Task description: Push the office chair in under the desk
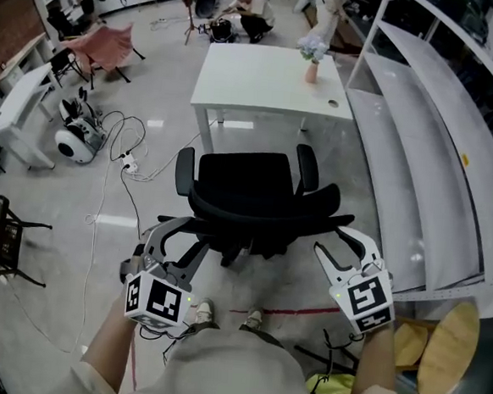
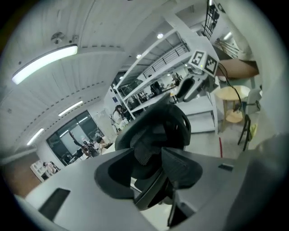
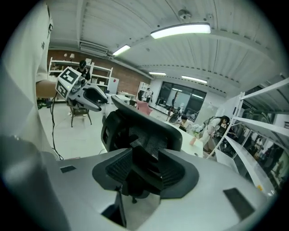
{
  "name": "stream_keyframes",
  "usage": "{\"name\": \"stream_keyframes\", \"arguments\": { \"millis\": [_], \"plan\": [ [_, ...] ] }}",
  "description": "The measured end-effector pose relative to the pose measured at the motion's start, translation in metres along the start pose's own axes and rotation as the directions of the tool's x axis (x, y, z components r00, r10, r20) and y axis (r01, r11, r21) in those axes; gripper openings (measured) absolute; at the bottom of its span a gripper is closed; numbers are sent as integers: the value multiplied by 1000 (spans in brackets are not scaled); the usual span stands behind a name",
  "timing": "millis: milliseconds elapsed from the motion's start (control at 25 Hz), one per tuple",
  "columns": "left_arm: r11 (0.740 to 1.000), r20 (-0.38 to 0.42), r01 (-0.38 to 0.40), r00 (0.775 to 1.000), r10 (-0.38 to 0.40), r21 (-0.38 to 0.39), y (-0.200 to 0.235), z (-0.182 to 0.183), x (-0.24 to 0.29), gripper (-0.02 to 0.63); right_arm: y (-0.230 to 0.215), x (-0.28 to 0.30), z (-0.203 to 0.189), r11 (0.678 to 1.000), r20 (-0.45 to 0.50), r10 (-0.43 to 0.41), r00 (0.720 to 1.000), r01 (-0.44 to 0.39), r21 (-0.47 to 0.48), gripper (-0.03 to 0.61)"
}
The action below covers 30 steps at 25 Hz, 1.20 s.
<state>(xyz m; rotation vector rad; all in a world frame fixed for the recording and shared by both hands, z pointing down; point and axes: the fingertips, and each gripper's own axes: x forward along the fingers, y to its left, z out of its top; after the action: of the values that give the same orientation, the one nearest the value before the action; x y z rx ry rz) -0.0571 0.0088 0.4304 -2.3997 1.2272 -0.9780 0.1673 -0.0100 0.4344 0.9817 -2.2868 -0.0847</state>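
A black office chair (image 1: 247, 183) stands on the floor with its backrest toward me and its seat facing the white desk (image 1: 264, 83), a short gap away from it. My left gripper (image 1: 179, 244) is open just behind the backrest's left end. My right gripper (image 1: 341, 252) is open behind its right end. In the left gripper view the chair (image 2: 156, 131) fills the space beyond the open left gripper (image 2: 149, 173), with no pad pressing on it. The right gripper view shows the chair (image 3: 135, 131) past the open right gripper (image 3: 145, 173).
White shelving (image 1: 427, 164) runs along the right side, close to the desk. A pink vase (image 1: 312, 70) stands on the desk. Cables (image 1: 122, 157) and a white machine (image 1: 77, 140) lie on the floor at left. A wooden stool (image 1: 447, 348) stands at lower right.
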Motion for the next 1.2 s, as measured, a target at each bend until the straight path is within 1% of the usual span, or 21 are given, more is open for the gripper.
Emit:
{"name": "stream_keyframes", "arguments": {
  "millis": [80, 160, 280, 360, 440, 560, 640, 760, 800, 920, 1000, 1080, 1200],
  "plan": [
    [998, -62, 22, 998, -18, 53, -4, -15, 8, 206, -2, 8, -6, 999, -12, 26, 1000, -26, -21, 189],
    [995, -121, 72, 991, -63, 72, -10, -29, 15, 223, -4, 16, -12, 997, -29, 57, 998, -58, -41, 197],
    [980, -206, 156, 970, -128, 126, -23, -48, 26, 247, 0, 30, -23, 989, -69, 123, 990, -127, -69, 202],
    [967, -242, 195, 958, -152, 166, -30, -56, 34, 250, 5, 39, -32, 980, -100, 173, 980, -181, -77, 207],
    [961, -253, 217, 952, -170, 171, -35, -59, 42, 252, 9, 46, -40, 972, -129, 202, 971, -215, -97, 215],
    [957, -262, 238, 946, -190, 165, -39, -62, 51, 250, 11, 56, -49, 961, -162, 223, 961, -244, -128, 222],
    [947, -286, 274, 933, -220, 166, -43, -67, 57, 250, 14, 63, -56, 954, -183, 240, 953, -266, -138, 227],
    [933, -322, 320, 912, -255, 166, -48, -72, 66, 250, 16, 71, -68, 938, -239, 266, 934, -308, -160, 230],
    [930, -333, 327, 907, -258, 169, -49, -75, 69, 250, 16, 73, -71, 933, -252, 269, 929, -317, -172, 239],
    [925, -367, 337, 894, -255, 177, -46, -85, 76, 239, 14, 82, -76, 921, -288, 257, 922, -325, -217, 239],
    [922, -378, 333, 893, -242, 197, -44, -90, 79, 231, 12, 86, -79, 911, -316, 244, 917, -328, -250, 241],
    [921, -376, 328, 897, -233, 212, -41, -90, 81, 198, 9, 90, -83, 904, -339, 237, 911, -334, -266, 244],
    [920, -369, 329, 899, -237, 213, -41, -90, 83, 189, 6, 94, -85, 906, -340, 231, 911, -329, -267, 228]
  ]
}}
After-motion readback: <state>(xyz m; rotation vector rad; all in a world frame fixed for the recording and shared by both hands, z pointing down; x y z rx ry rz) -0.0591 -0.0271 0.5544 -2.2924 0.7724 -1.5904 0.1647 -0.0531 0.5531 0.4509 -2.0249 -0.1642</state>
